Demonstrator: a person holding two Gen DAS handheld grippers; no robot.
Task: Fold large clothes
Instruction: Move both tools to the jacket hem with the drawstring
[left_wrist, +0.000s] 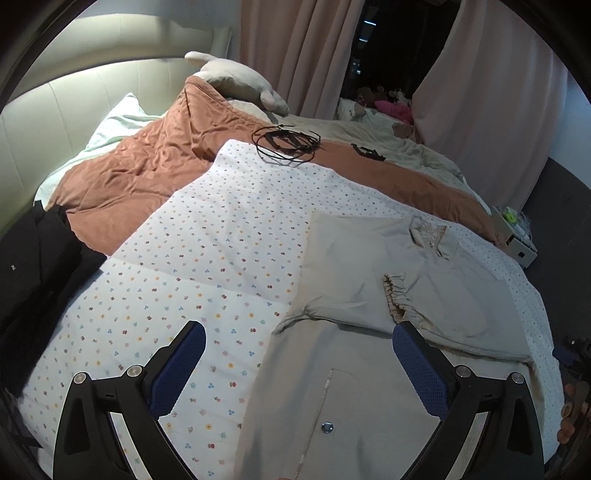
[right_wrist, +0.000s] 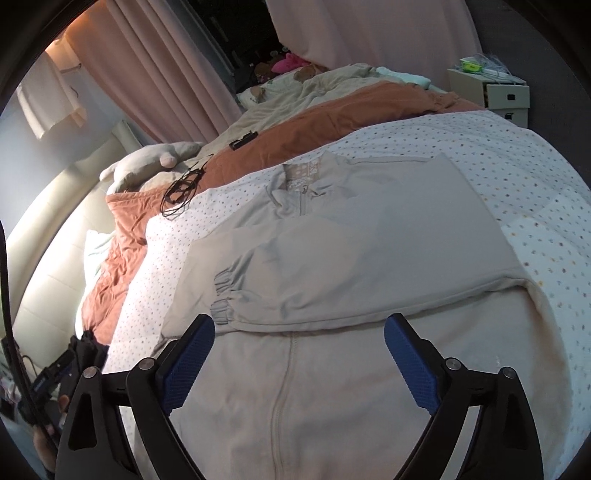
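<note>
A large beige zip jacket (left_wrist: 354, 280) lies flat on a white dotted quilt (left_wrist: 207, 251), collar far, both sleeves folded across the chest. An elastic cuff (left_wrist: 395, 299) rests near its middle. My left gripper (left_wrist: 299, 332) is open and empty, hovering above the jacket's lower left part. In the right wrist view the same jacket (right_wrist: 369, 240) fills the middle, its cuff (right_wrist: 223, 295) at left. My right gripper (right_wrist: 299, 328) is open and empty above the jacket's lower front with the zip (right_wrist: 284, 384).
A rust-brown blanket (left_wrist: 147, 173) lies behind the quilt, with black coiled cables (left_wrist: 284, 142) on it. A dark garment (left_wrist: 33, 266) lies at the left edge. Pillows, a plush toy (left_wrist: 236, 79), curtains and a bedside box (right_wrist: 495, 92) stand farther back.
</note>
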